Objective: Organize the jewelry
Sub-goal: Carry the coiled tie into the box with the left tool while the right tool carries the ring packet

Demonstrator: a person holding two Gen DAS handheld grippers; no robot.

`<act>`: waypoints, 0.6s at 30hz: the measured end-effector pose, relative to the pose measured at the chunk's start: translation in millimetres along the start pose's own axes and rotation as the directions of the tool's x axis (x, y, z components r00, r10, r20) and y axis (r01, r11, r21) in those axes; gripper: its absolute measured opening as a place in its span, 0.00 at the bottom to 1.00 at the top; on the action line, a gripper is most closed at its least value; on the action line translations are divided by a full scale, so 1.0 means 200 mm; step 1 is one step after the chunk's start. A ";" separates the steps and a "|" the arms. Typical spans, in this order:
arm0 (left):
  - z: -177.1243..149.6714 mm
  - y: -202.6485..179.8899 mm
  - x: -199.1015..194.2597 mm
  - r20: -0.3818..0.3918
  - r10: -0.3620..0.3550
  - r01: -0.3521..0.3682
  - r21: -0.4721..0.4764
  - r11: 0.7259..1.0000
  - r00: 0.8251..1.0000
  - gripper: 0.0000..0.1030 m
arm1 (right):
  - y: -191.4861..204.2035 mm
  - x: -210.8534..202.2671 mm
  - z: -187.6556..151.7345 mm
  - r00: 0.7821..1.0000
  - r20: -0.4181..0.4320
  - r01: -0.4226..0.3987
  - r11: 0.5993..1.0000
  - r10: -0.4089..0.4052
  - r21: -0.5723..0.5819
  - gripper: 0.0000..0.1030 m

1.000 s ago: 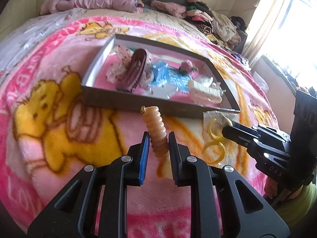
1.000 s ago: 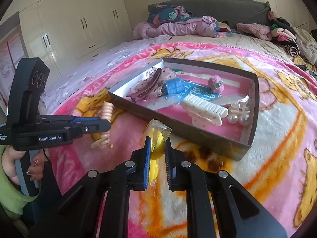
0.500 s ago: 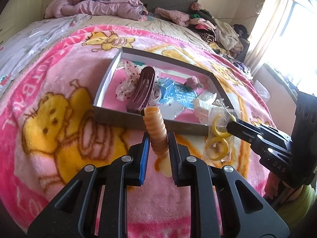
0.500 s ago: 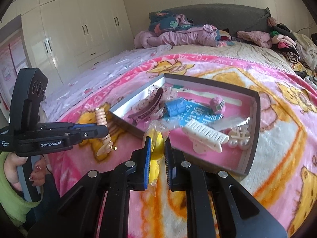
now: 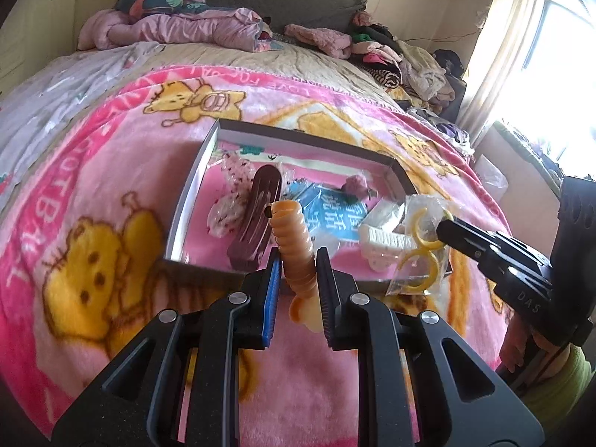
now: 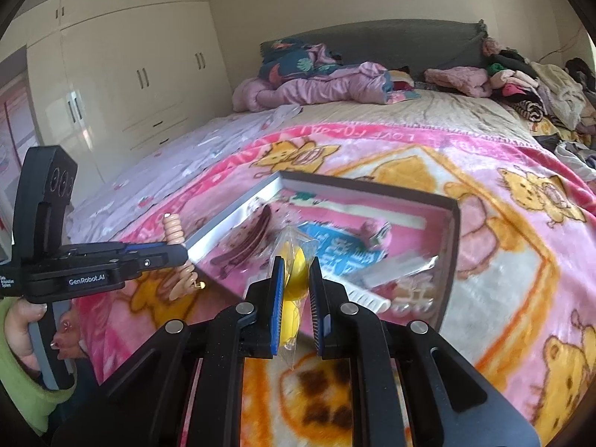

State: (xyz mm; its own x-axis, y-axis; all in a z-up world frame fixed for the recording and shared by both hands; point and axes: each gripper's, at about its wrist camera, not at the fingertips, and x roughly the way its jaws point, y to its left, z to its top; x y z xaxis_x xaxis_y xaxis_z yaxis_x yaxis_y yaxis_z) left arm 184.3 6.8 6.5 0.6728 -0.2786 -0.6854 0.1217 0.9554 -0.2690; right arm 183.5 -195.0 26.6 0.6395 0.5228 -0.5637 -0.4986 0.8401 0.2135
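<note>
Left gripper point(image 5: 297, 272) clenched on a peach coiled spiral hair tie point(image 5: 292, 240), right gripper point(image 6: 295, 279) clenched on a clear plastic packet of yellow hoops point(image 6: 292, 260), both held above the near edge of a shallow grey-walled box point(image 5: 186, 201) on a pink bear-print blanket point(image 5: 111, 171). A maroon hair claw point(image 5: 259, 219) and white comb clip point(image 5: 387, 240) already lie inside; the two held pieces appear to be what remains. The box's near right corner is hidden, and its smaller contents are blurred.

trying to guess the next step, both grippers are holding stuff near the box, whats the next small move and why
Probably carry the right gripper forward and open it: its bagged yellow hoops hang at the tray's near edge. The left gripper holds the peach spiral tie short of it.
</note>
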 end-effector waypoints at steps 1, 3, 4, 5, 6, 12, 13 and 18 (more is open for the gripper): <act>0.01 -0.01 0.01 0.000 0.001 -0.001 0.002 1.000 1.000 0.12 | -0.02 0.00 0.01 1.000 0.006 0.006 1.000 -0.006 0.011 0.12; 0.03 -0.01 0.03 0.000 -0.002 0.002 0.002 1.000 1.000 0.12 | -0.05 -0.01 0.02 1.000 0.015 0.017 0.999 -0.018 0.027 0.12; 0.04 -0.02 0.03 0.000 -0.001 0.001 0.002 1.000 1.000 0.12 | -0.07 -0.01 0.02 0.999 0.019 0.025 0.999 -0.025 0.036 0.12; 0.05 -0.02 0.04 0.000 -0.004 0.004 0.001 1.000 1.000 0.12 | -0.09 -0.01 0.03 0.999 0.024 0.029 0.999 -0.030 0.046 0.12; 0.05 -0.02 0.05 0.001 -0.005 0.005 0.000 1.000 1.000 0.12 | -0.12 -0.02 0.03 0.999 0.028 0.033 0.998 -0.035 0.056 0.12; 0.08 -0.05 0.11 0.000 -0.004 0.004 0.006 1.000 1.000 0.12 | -0.23 -0.03 0.03 0.996 0.037 0.074 0.991 -0.079 0.112 0.12; 0.08 -0.05 0.12 0.000 -0.005 0.005 0.006 1.000 1.000 0.12 | -0.25 -0.03 0.03 0.996 0.037 0.079 0.990 -0.084 0.116 0.12; 0.10 -0.08 0.17 -0.001 -0.006 0.006 0.015 1.000 1.000 0.12 | -0.31 -0.02 0.03 0.992 0.041 0.114 0.983 -0.121 0.144 0.12</act>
State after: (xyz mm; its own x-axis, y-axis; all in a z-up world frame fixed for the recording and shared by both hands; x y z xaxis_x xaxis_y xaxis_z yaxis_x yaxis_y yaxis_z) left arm 219.2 -15.3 0.7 0.6713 -0.2845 -0.6844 0.1367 0.9551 -0.2629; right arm 214.8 -249.2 20.7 0.7182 0.4230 -0.5524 -0.3333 0.9061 0.2605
